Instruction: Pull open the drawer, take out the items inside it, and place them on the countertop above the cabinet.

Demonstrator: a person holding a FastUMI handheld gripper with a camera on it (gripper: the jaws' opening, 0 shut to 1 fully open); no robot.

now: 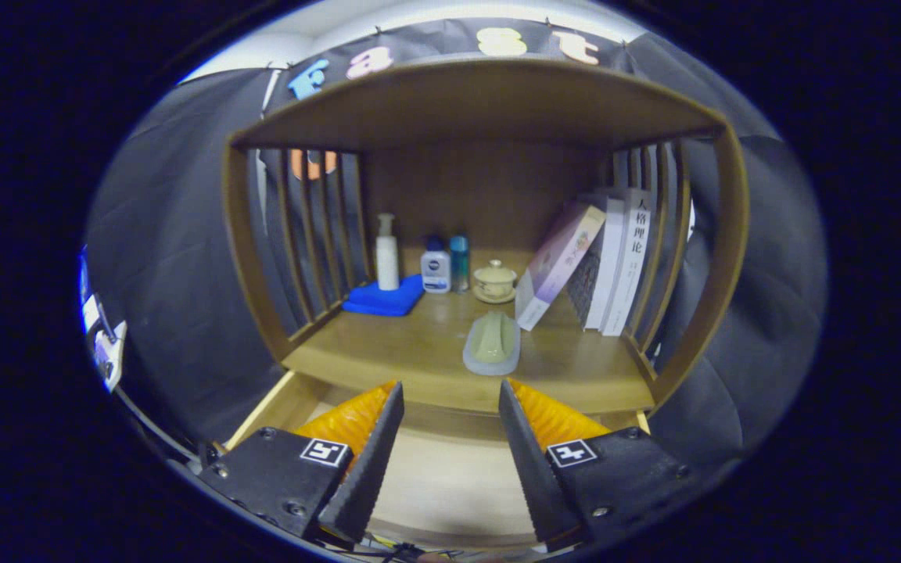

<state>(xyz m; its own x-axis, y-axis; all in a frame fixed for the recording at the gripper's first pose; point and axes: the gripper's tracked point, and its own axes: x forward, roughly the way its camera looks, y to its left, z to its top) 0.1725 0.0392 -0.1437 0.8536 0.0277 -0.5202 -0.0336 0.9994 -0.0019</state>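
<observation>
On wooden countertop beyond our spread, empty gripper: pale-green oblong lidded plastic box; we judge it light, slick, best gripped across narrow sides.

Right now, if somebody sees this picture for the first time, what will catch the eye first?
First the gripper, its fingers open and empty, over the pulled-out drawer. Just beyond them, on the wooden countertop, lies a pale green oblong item on a grey base. Further back stand a white pump bottle beside a blue cloth, and leaning books at the slatted side.
</observation>
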